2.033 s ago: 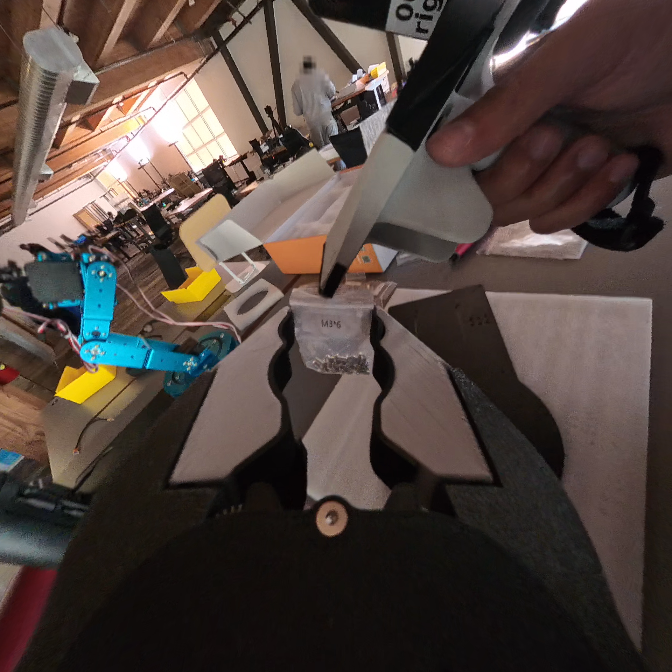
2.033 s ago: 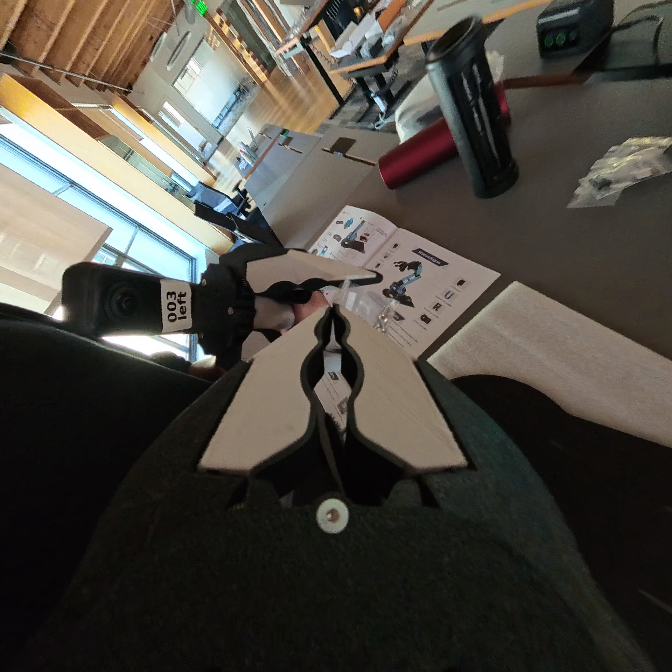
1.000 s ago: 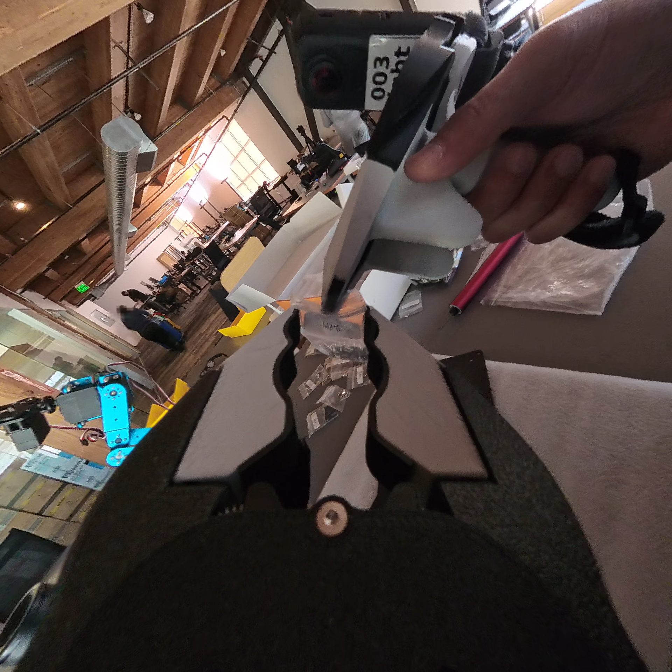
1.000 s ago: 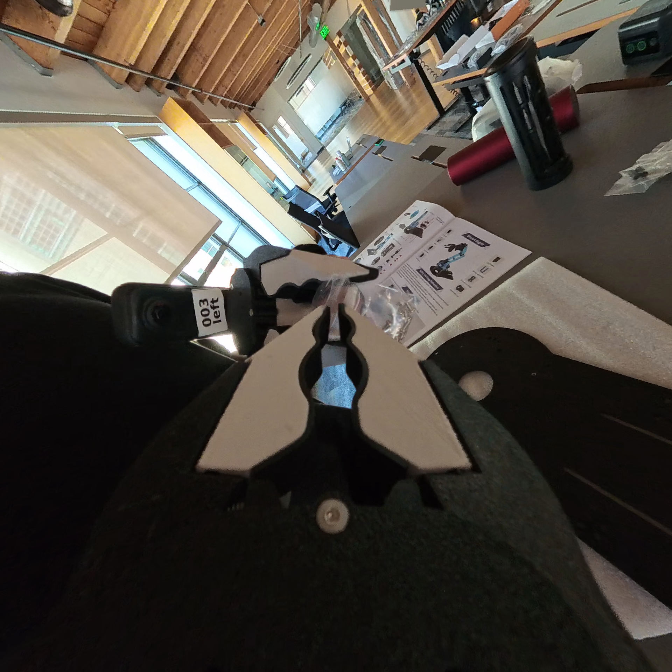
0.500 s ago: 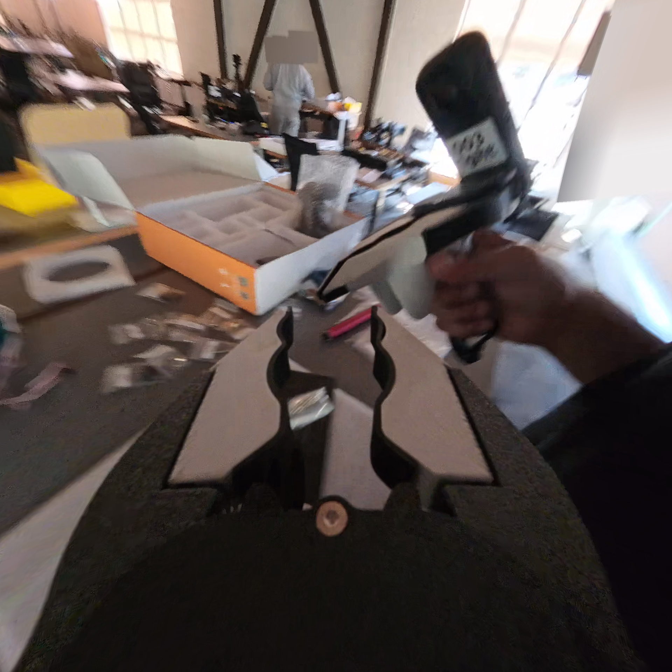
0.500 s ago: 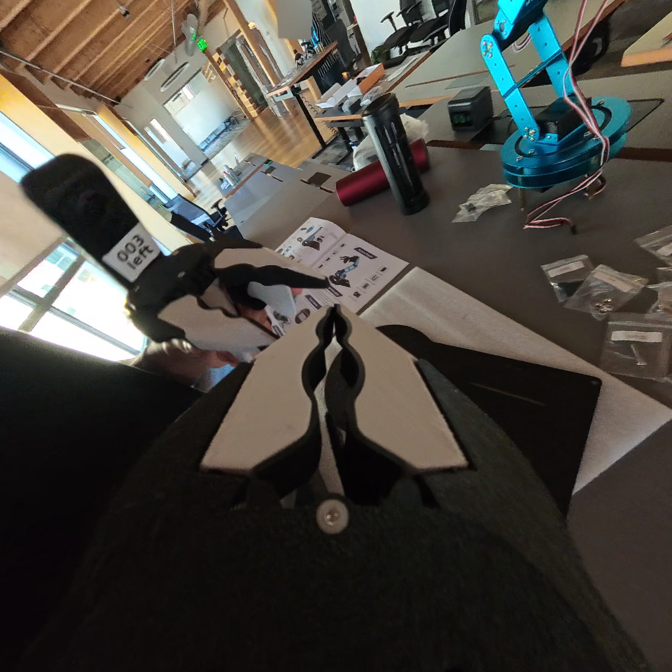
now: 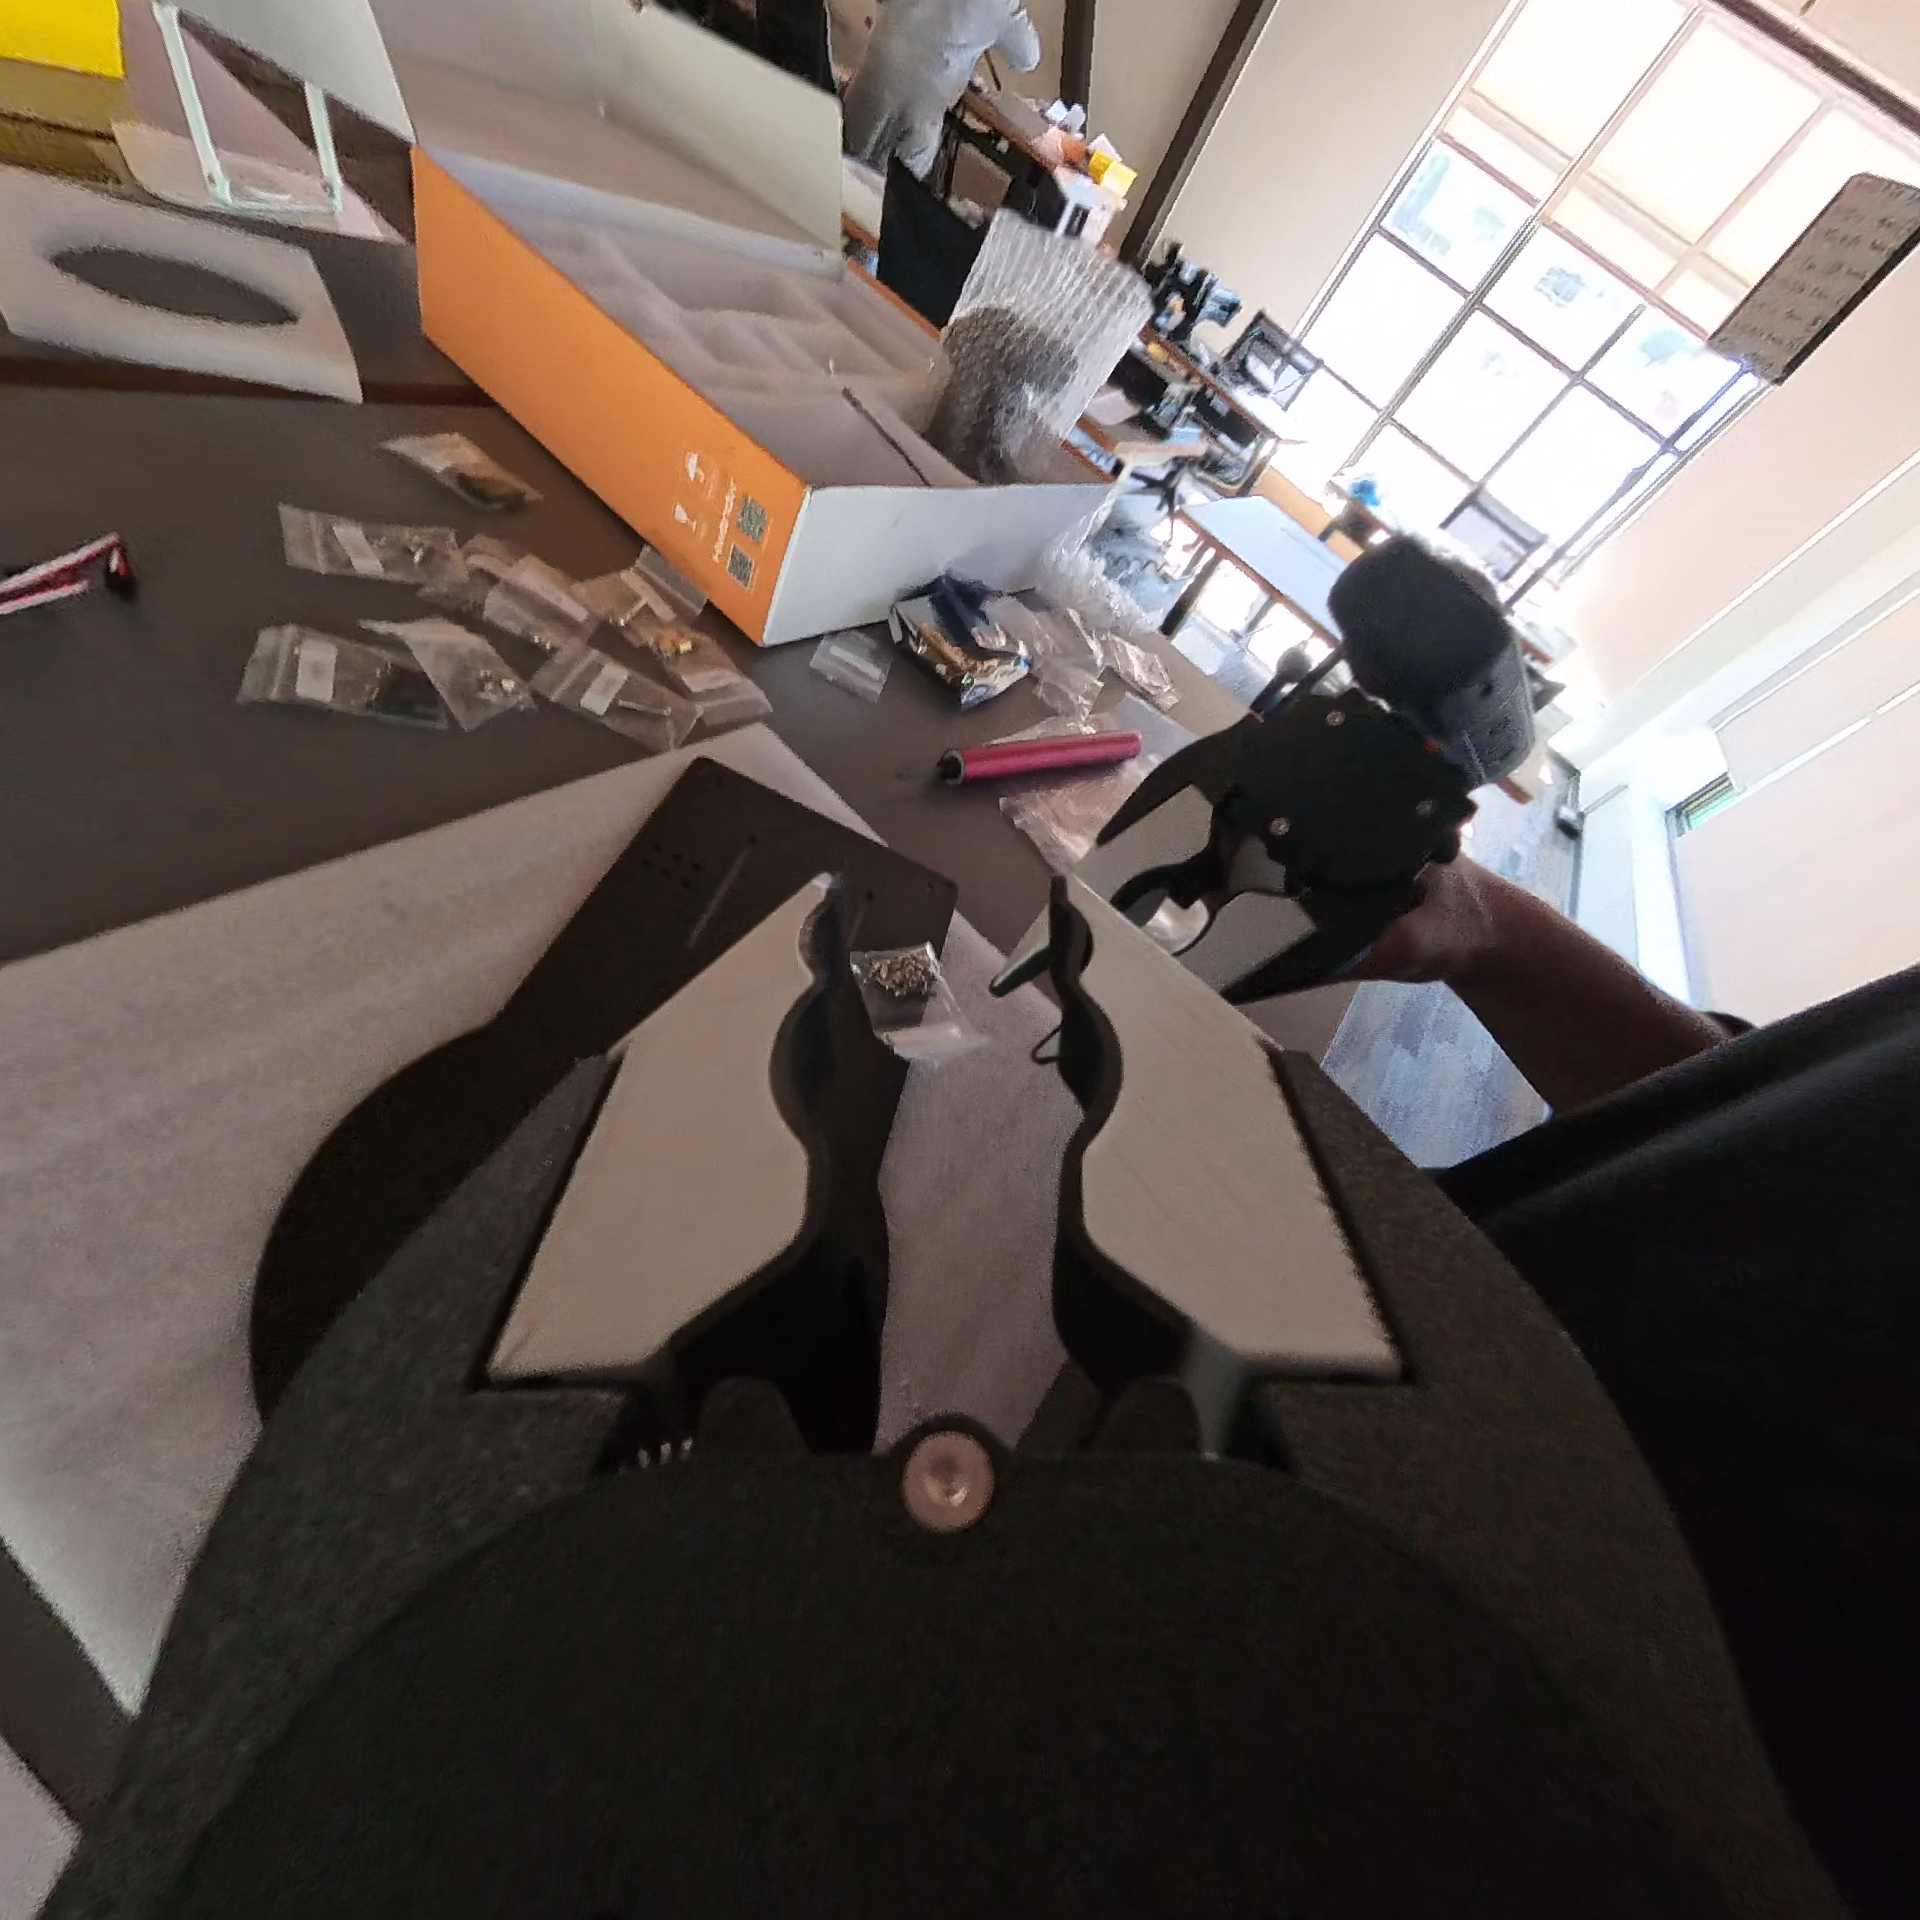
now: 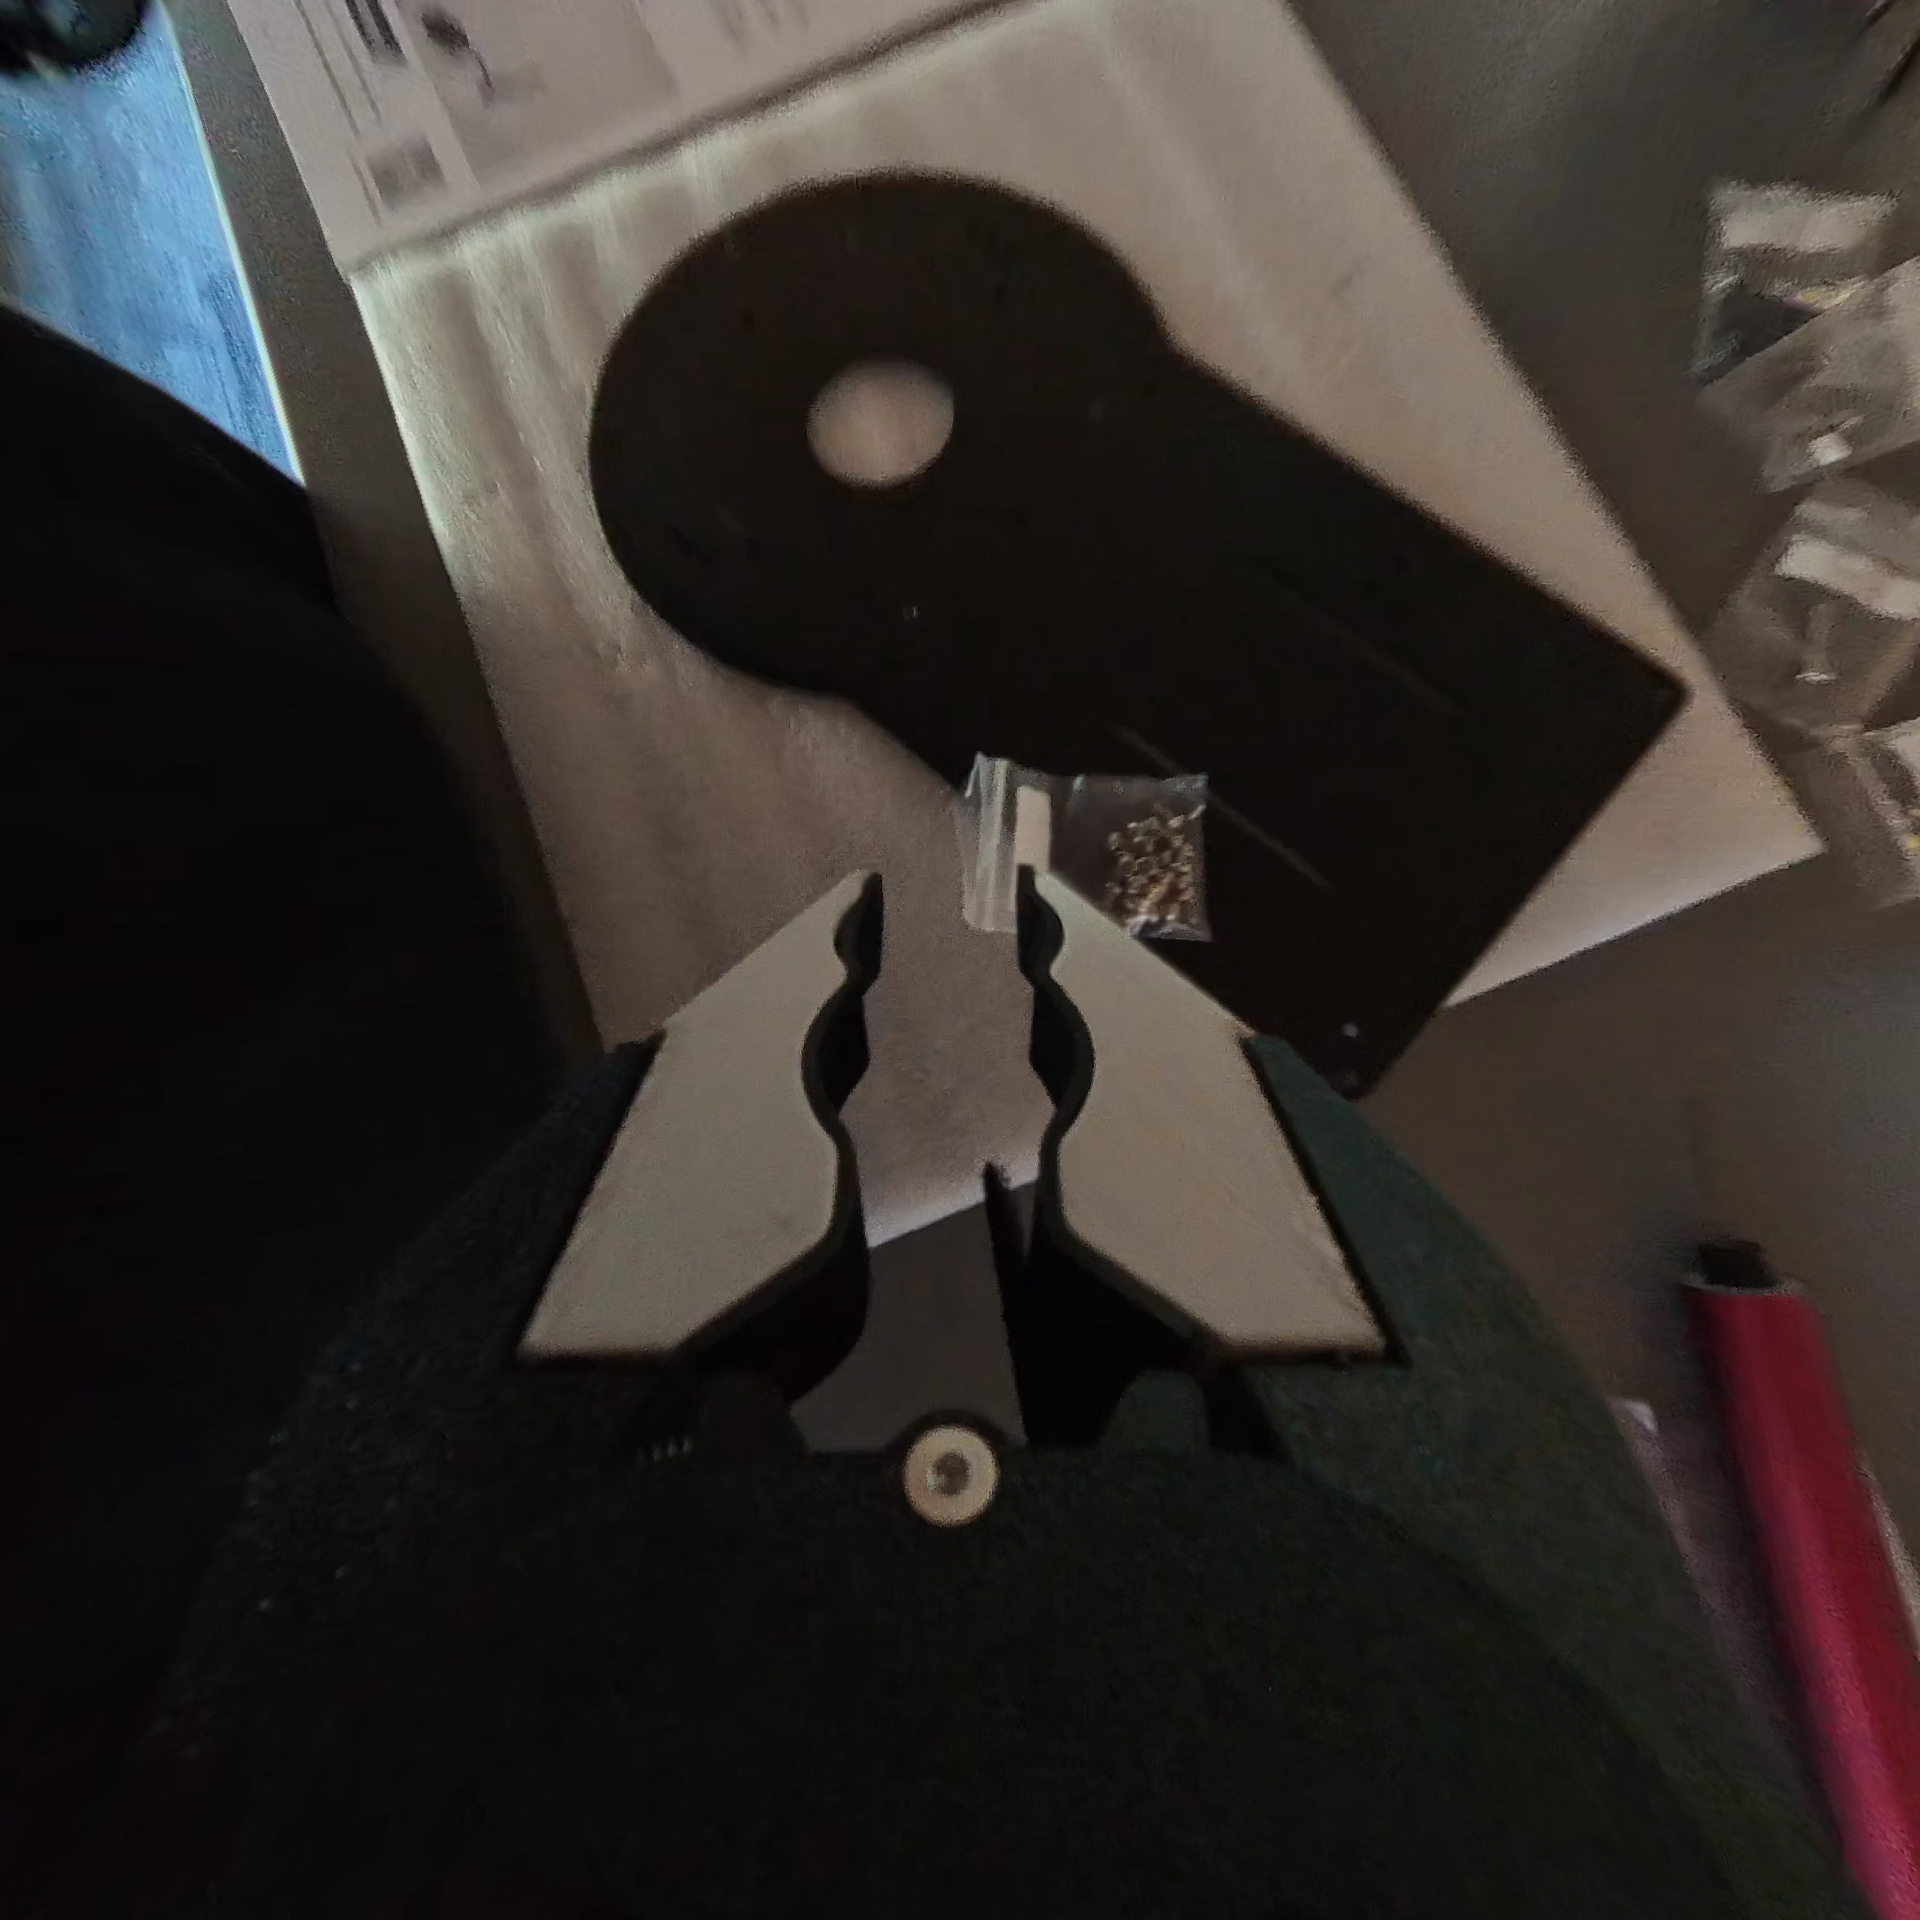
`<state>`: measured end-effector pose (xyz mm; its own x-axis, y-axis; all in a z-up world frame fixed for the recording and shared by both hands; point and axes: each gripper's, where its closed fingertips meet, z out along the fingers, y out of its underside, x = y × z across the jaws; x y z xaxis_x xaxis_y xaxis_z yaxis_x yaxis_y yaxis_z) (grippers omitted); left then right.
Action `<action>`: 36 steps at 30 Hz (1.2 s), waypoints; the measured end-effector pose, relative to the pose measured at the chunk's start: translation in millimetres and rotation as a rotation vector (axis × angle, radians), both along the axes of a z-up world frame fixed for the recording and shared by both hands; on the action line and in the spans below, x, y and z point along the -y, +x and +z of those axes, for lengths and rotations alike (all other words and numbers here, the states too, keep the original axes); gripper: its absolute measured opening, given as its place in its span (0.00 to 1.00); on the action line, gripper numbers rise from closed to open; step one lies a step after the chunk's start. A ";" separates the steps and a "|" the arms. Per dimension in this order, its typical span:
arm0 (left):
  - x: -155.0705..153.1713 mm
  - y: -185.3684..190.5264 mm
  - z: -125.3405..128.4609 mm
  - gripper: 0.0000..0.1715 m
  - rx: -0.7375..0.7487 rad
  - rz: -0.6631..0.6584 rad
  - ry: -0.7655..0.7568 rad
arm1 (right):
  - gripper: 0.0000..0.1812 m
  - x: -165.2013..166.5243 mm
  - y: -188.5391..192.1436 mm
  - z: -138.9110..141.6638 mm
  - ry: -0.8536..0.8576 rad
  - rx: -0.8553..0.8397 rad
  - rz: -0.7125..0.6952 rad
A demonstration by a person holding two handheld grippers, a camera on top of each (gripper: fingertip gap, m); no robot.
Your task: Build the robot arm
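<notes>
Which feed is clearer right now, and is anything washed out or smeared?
Left wrist view: sharper and brighter; the windows are blown out, the loose packets slightly soft. Right wrist view: dim and motion-smeared, especially the booklet and the edge packets; the screw bag on the black plate stays readable.

We are seeing daylight pouring through the tall windows [image 7: 1538, 312] in the left wrist view, blowing the panes out to white and leaving the dark surface [image 7: 125, 748] evenly lit. The wide lens is bending straight lines toward the edges, and the far clutter is smearing slightly. In the right wrist view we are looking at a much dimmer, motion-blurred scene: the white foam sheet [image 8: 665, 727] is reading grey, the plastic bags [image 8: 1818, 436] at the right edge are streaking, and the left side is sinking into black shadow.
</notes>
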<state>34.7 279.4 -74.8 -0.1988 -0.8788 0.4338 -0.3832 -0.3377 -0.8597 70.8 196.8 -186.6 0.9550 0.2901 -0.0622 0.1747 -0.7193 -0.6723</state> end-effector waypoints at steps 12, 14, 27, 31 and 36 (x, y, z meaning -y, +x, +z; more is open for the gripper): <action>-11.6 -17.6 -17.6 0.22 -0.034 0.094 0.026 | 0.07 -19.4 2.2 -28.3 -0.129 -0.102 -0.008; -15.2 -19.4 -17.6 0.22 -0.031 0.108 0.018 | 0.04 -20.1 -0.6 -34.0 -0.157 -0.115 0.006; 24.6 18.4 -57.8 0.22 -0.141 -0.053 -0.233 | 0.00 -45.3 2.8 30.2 0.107 -0.724 -0.161; 31.5 34.2 -39.6 0.20 -0.066 -0.120 -0.559 | 0.00 -51.8 -2.8 68.4 0.248 -0.953 -0.160; 36.3 33.5 -23.0 0.17 0.002 -0.169 -0.621 | 0.00 -54.4 -10.6 90.2 0.307 -1.130 -0.149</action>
